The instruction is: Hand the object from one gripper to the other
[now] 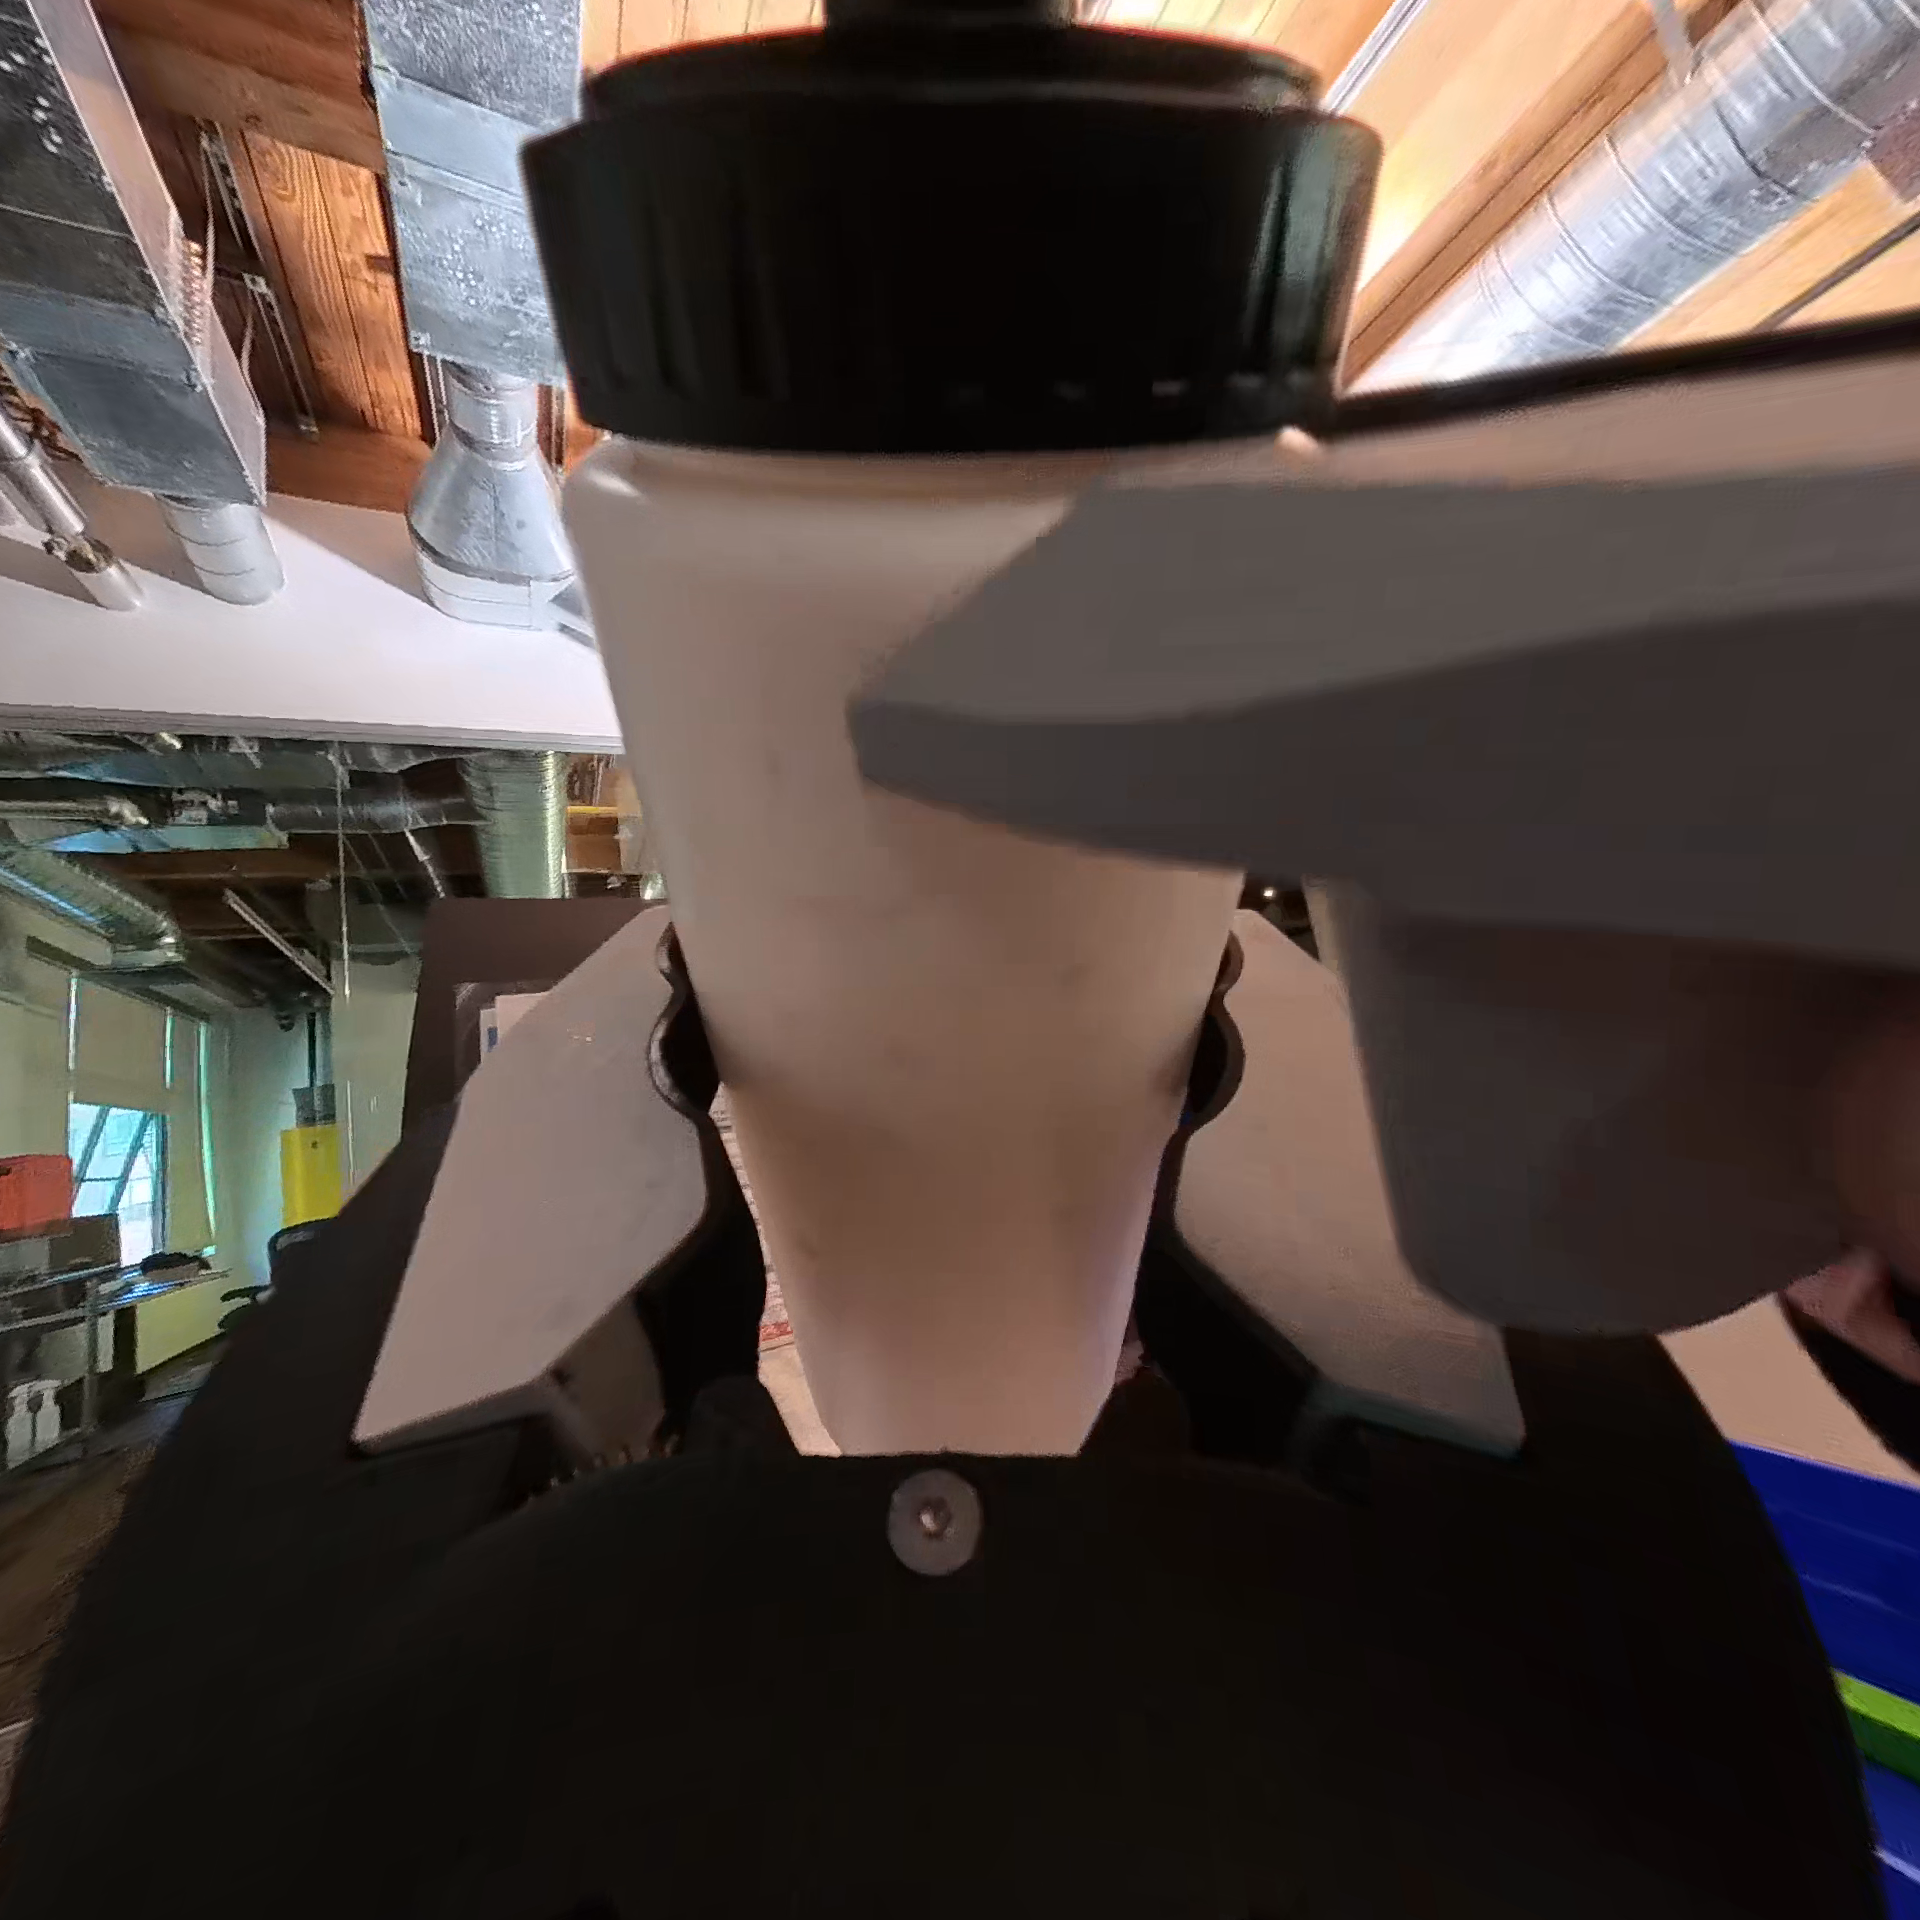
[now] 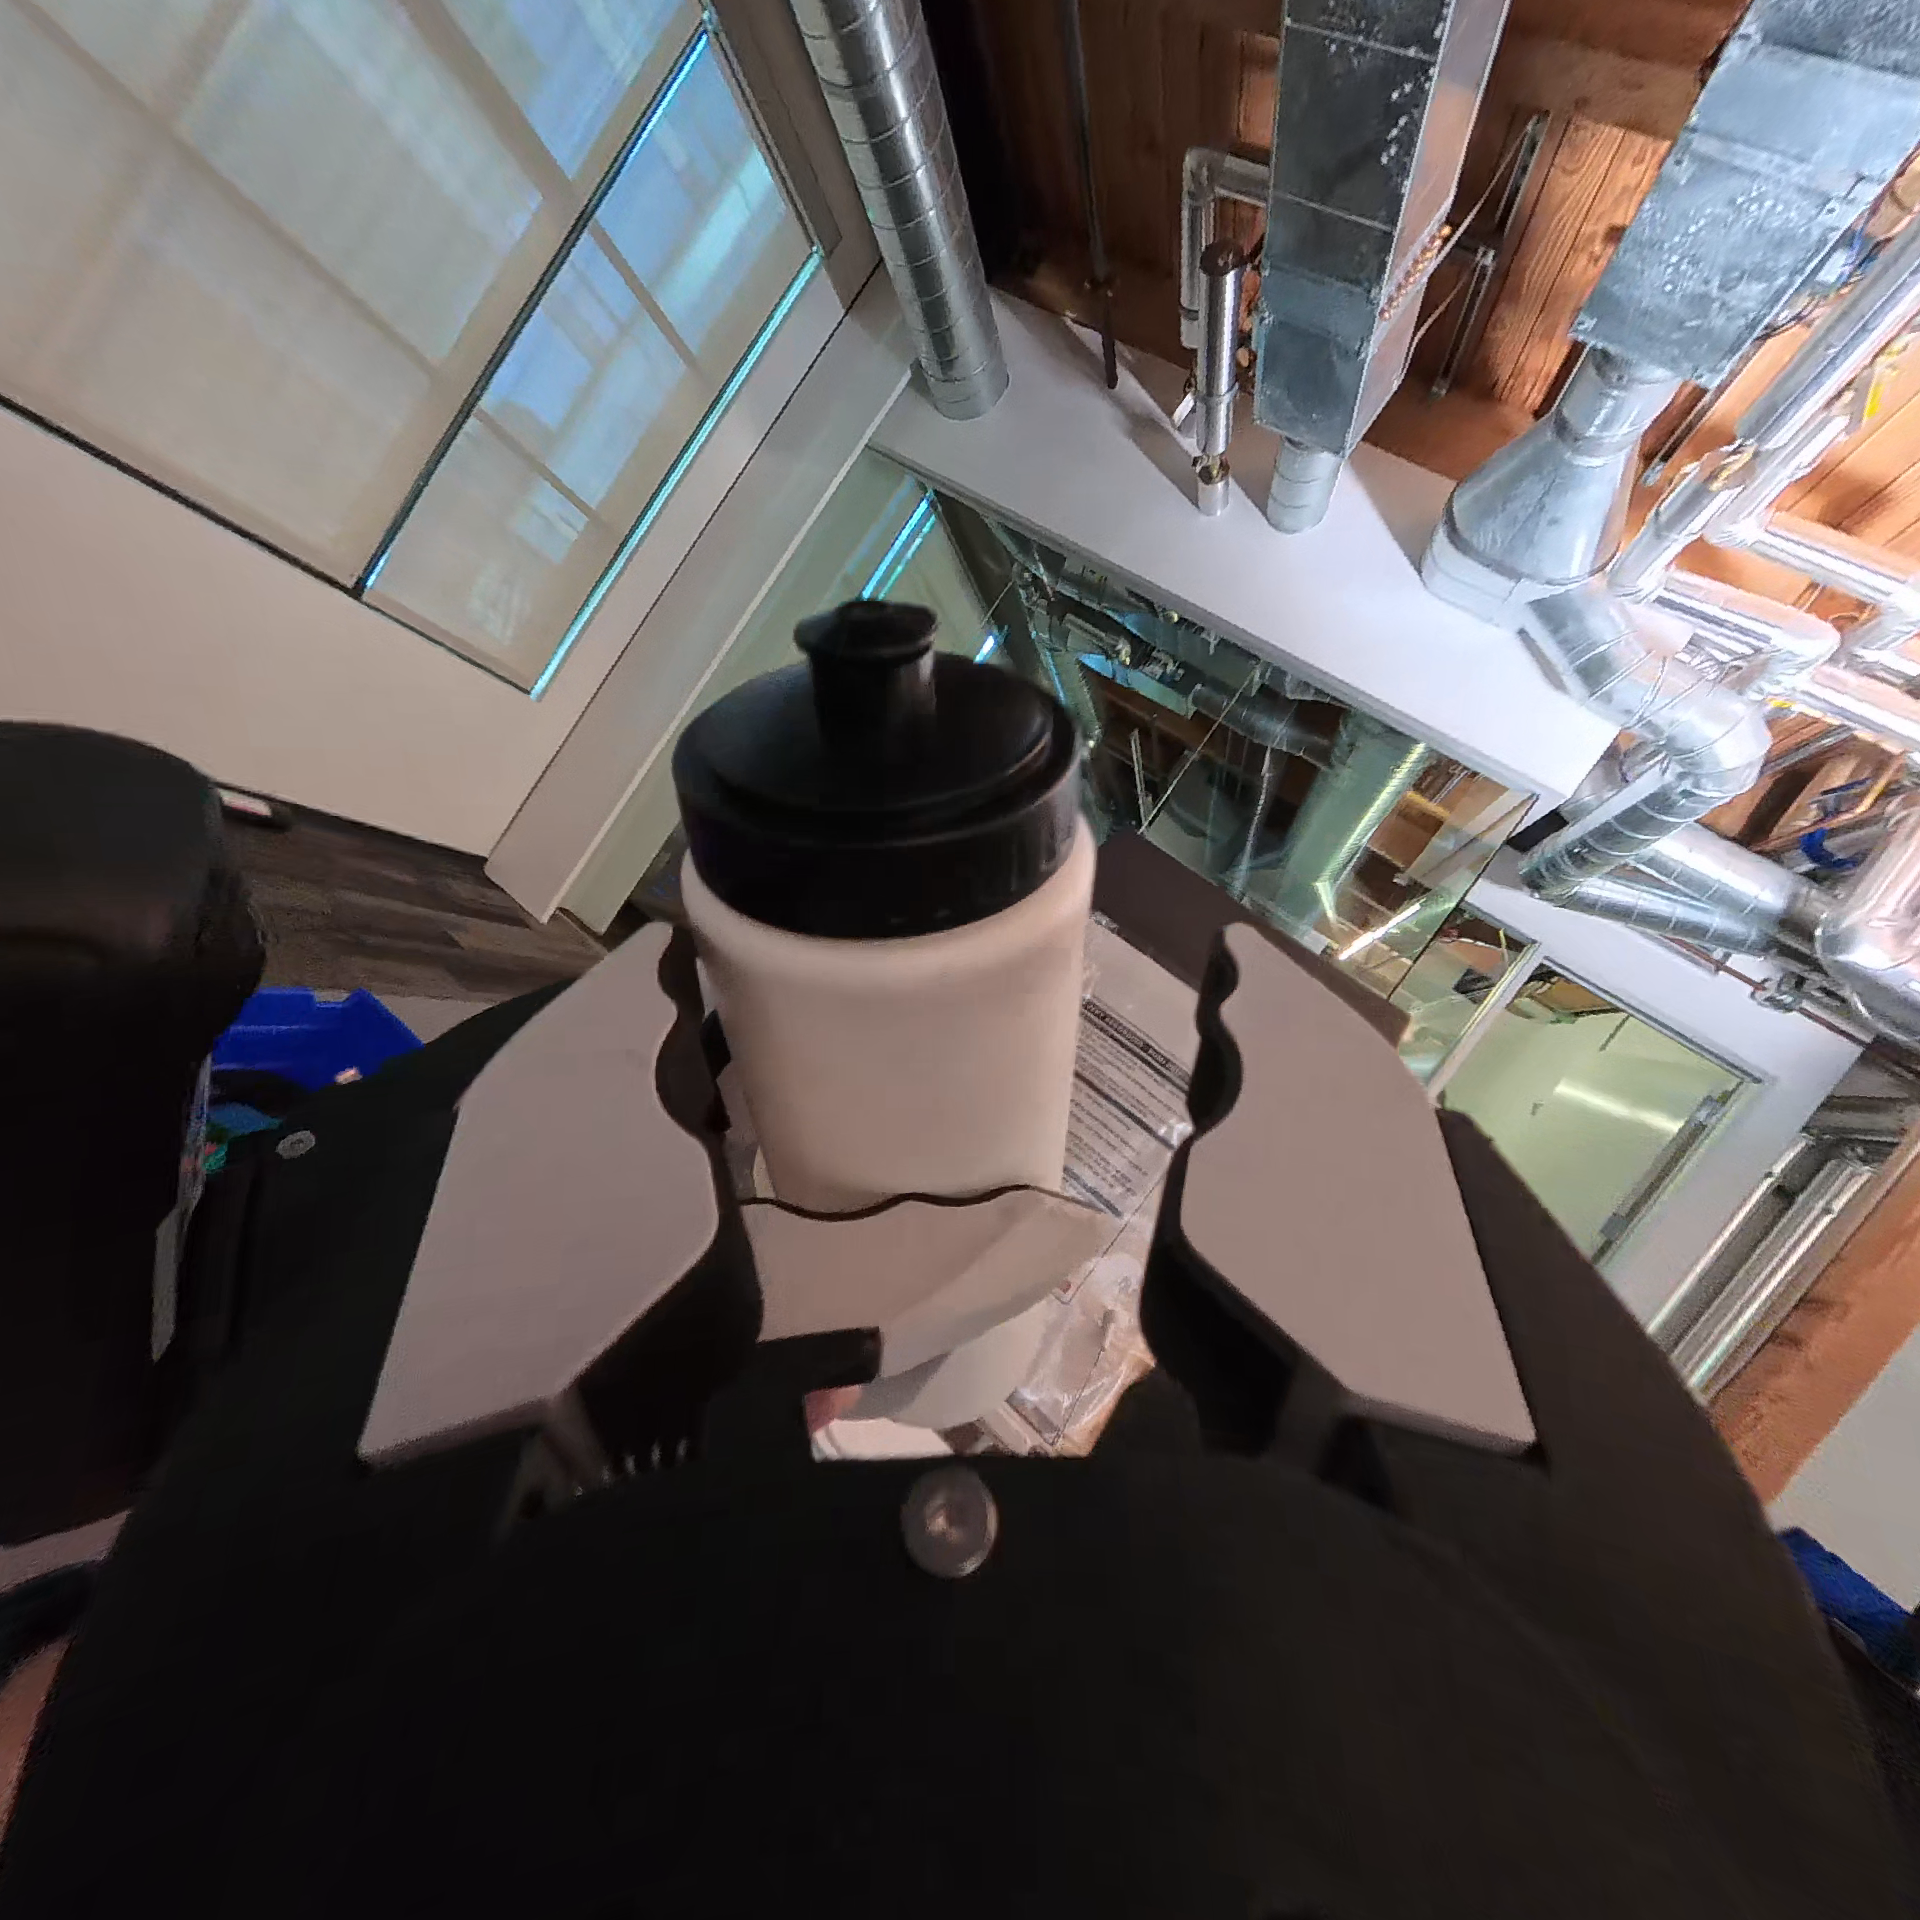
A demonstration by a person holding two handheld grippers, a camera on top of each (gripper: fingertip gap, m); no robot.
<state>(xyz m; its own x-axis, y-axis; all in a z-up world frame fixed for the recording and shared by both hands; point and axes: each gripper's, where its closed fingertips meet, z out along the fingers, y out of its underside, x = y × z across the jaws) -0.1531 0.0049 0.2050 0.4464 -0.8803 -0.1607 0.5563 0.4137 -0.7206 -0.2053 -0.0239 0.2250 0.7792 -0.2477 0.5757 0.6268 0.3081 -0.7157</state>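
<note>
A white squeeze bottle (image 1: pixel 914 831) with a black screw cap (image 1: pixel 935 260) stands upright between the fingers of my left gripper (image 1: pixel 945 997), which is shut on its lower body. One grey finger (image 1: pixel 1351 675) of my right gripper reaches in from the right across the bottle's upper body. In the right wrist view the bottle (image 2: pixel 894 1039) sits inside my right gripper (image 2: pixel 945 987), which is open. Its left pad touches the bottle and its right pad stands apart. A left gripper finger (image 2: pixel 987 1278) clamps the bottle just below.
Both views tilt upward to metal ducts (image 2: pixel 1340 208) and wooden ceiling boards. A blue bin (image 2: pixel 301 1039) lies low at the left and also shows in the left wrist view (image 1: pixel 1860 1558). A large window (image 2: pixel 416 312) is at the upper left. There is about 6 centimetres between the tips of the two grippers.
</note>
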